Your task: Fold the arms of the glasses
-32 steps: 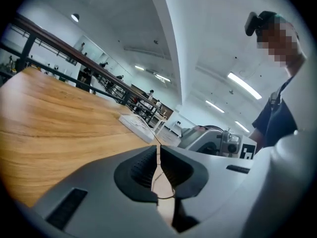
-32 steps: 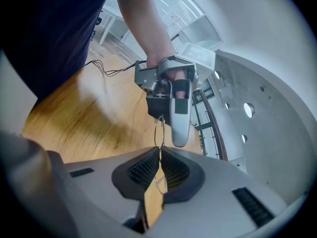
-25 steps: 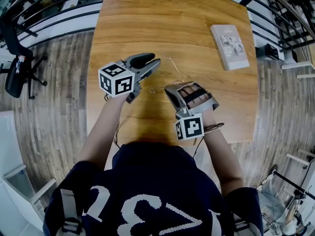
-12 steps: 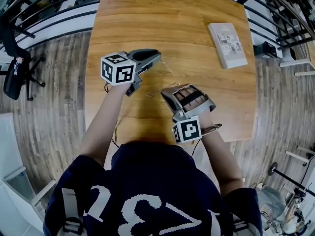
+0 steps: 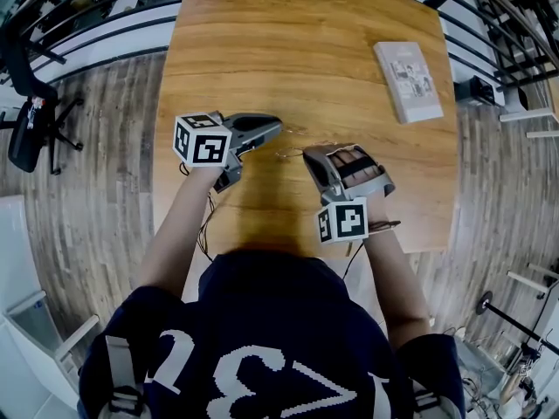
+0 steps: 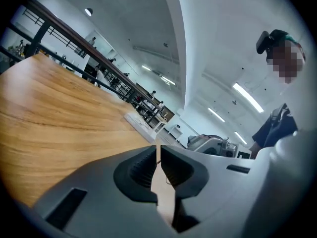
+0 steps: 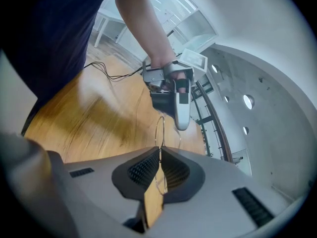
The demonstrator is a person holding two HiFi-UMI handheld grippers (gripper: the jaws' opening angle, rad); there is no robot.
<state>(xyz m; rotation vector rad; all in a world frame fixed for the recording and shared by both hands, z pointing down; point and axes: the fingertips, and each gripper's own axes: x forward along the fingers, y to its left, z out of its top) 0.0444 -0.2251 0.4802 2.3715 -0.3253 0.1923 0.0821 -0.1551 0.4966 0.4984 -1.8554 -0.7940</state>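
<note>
1. On the wooden table (image 5: 306, 42) a flat pale thing (image 5: 408, 81), book or shallow box I cannot tell, lies closed at about 1 o'clock from my claws, well apart from them.
2. The glasses (image 5: 293, 153) are over the near middle of the table, between my two claws and off the wood as far as the right gripper view shows.
3. They are thin bare wire: a round rim stands edge-on in front of my right claw, and a finer wire runs off toward 1 o'clock, up to the tip of my left claw. The lenses, if any, are too clear to make out.
4. My right gripper (image 5: 307, 155) comes in from 4 o'clock of the glasses. Its ribbed pads are pressed together on the wire rim, which passes straight up through them.
5. My left gripper (image 5: 278, 127) comes in from 9 to 10 o'clock. Its jaws have just been closing and now stand nearly together with only a slit left, with a thin wire of the glasses caught between the pads.
6. The two claw tips sit near each other, pointing toward one another across the frame.
</note>
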